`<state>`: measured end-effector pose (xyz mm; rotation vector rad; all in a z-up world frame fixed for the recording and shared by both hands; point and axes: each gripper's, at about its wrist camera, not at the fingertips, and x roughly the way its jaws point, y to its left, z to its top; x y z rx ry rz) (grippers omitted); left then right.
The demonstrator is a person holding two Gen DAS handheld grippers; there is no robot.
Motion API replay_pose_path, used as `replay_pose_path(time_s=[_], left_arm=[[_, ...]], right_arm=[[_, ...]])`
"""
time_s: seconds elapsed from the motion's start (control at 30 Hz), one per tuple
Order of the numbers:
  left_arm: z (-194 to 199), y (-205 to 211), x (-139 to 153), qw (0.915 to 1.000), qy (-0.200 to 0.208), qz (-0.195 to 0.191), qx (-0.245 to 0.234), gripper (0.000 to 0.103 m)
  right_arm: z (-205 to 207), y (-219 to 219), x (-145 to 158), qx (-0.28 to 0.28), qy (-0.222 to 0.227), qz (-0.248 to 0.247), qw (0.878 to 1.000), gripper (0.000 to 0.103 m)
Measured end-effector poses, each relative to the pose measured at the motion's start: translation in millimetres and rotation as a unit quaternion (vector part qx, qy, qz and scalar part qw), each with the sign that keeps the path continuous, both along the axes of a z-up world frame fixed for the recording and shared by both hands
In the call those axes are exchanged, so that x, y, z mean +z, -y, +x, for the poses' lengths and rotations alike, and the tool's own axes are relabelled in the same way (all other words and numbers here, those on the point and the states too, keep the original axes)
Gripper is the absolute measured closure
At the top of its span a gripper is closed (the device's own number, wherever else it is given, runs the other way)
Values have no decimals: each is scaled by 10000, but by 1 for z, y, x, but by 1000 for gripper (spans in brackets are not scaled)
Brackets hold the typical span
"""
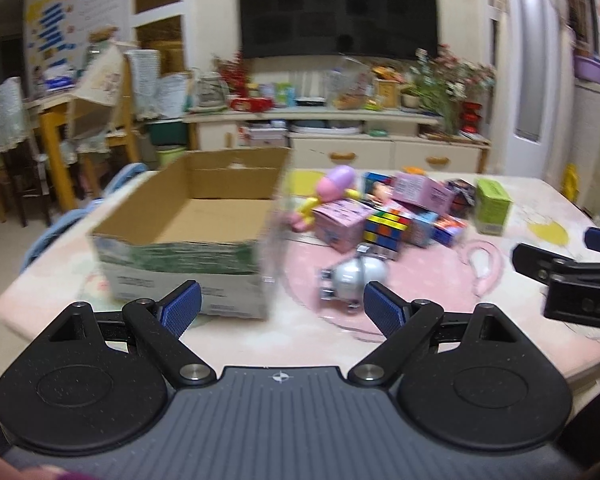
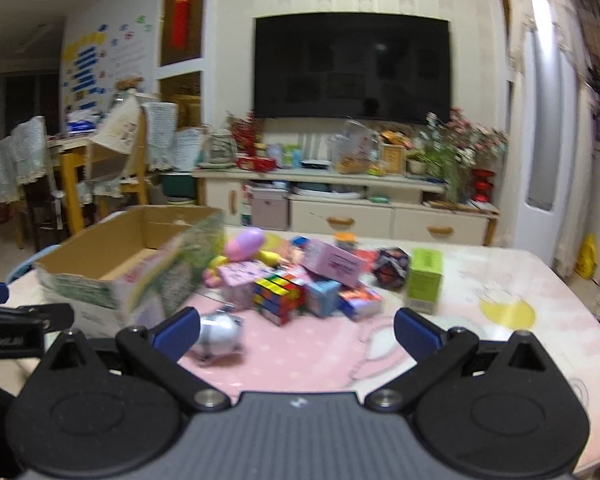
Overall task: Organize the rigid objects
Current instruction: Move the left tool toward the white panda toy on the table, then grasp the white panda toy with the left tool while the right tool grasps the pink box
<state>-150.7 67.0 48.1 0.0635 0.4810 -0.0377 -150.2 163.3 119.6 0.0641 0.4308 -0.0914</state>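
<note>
**Ana:** Left wrist view puts the box (image 1: pixel 188 220) at about eleven o'clock on the counter (image 1: pixel 440 320), open on top and, as far as its floor shows, with nothing in it. So I'd say we're at the very start: nothing sorted, nothing picked.

**Ben:** Agreed. The left gripper (image 1: pixel 282 310) has its jaws spread wide with nothing between them, and the right gripper (image 2: pixel 296 330) is the same, spread and holding nothing. The toys are heaped at one o'clock: the cube (image 1: pixel 386 230), pink cartons (image 1: pixel 340 224), a green carton (image 1: pixel 492 208), a pink doll (image 1: pixel 332 188).

**Ana:** And the silver toy (image 1: pixel 354 280) lies nearest, apart from the heap. I'd take that first: lower a gripper over it, clamp, carry it to the box.

**Ben:** Its round body may slip, I'd guess, so pinch across the middle.

**Ana:** What does the right wrist add?

**Ben:** A dark patterned ball (image 2: pixel 392 266) between the cartons and the green carton, plainer there. The left view shows more of the box's inside instead. Both are blurred, so small labels can't be read.
</note>
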Motion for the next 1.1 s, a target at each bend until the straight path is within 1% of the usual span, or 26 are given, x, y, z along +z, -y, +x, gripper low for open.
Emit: replay_pose_path(time_s=[0.07,0.23,0.33,0.43,0.57,0.73,0.87,0.93,0.97,1.1], left_arm=[[3,8,-7,9997,-57,89,-238,0],[14,23,-27,9952,-219,548,-777,0],[25,26,-37,9922,-359,756,-919,0],[37,25,-44,9899,-464,847,-1038,0],[46,26,-50,9838,-522,1143,-1275,0],[51,29,-46,9771,-471,1379,-1551,0],[66,38,-48,9704,-495,1623,-1721,0],[66,36,-47,9694,-572,1623,-1753,0],[76,38,-48,9688,-632,1608,-1775,0],[82,36,-43,9682,-781,1479,-1858,0]], right_arm=[[6,12,-10,-127,-115,-6,9999,1],[22,38,-37,-309,-387,-51,9988,1],[32,52,-52,-317,-594,65,9977,1],[43,63,-62,-300,-743,204,9966,1],[57,73,-68,-174,-733,415,9963,1],[79,81,-71,13,-739,535,9958,1],[99,86,-70,102,-664,602,9959,1],[108,90,-69,143,-603,715,9955,1],[114,91,-69,152,-561,748,9955,1],[139,95,-67,190,-489,925,9943,1]])
